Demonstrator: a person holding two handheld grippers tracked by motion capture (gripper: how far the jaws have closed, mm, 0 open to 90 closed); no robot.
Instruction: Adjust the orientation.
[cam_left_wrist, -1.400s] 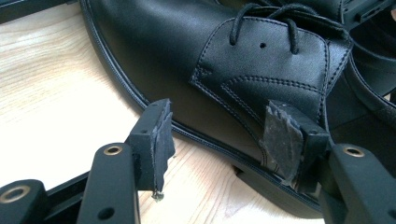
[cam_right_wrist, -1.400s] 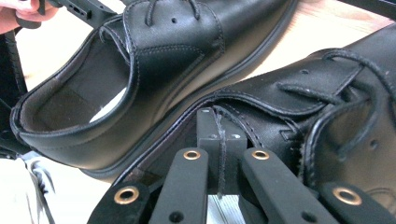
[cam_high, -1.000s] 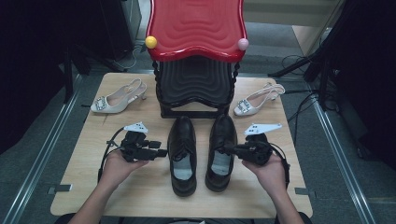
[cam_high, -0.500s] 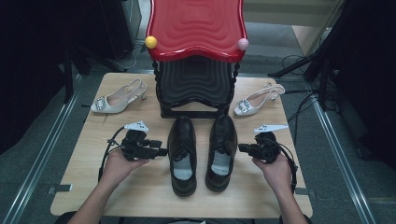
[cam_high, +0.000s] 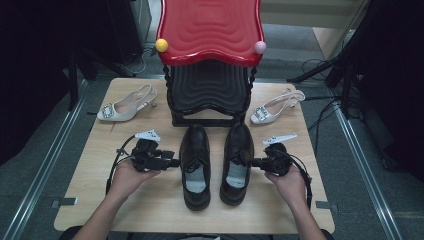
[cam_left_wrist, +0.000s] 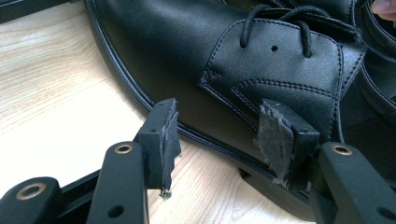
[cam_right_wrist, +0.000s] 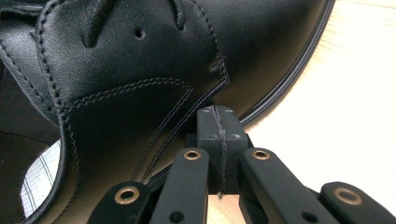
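Observation:
Two black leather lace-up shoes stand side by side mid-table, toes toward the rack: the left shoe (cam_high: 196, 167) (cam_left_wrist: 187, 46) and the right shoe (cam_high: 237, 162) (cam_right_wrist: 140, 70). My left gripper (cam_high: 172, 163) (cam_left_wrist: 219, 140) lies level at the left shoe's outer side. Its jaws are open and the worn pads (cam_left_wrist: 169, 133) stand just short of the sole edge, with nothing gripped. My right gripper (cam_high: 254, 162) (cam_right_wrist: 218, 126) points at the right shoe's outer side. It is shut with pad on pad and nothing between, its tip right at the leather above the sole.
A shoe rack with a red wavy top shelf (cam_high: 210, 25) and a black lower shelf (cam_high: 210, 87) stands at the table's back, just beyond the shoes' toes. A white slingback heel (cam_high: 125, 106) lies back left and another (cam_high: 275, 107) back right. Bare wood (cam_high: 150, 210) lies in front.
My right gripper has drawn back a little to the right of the right shoe and sunk toward the table. The left gripper and both shoes have stayed put.

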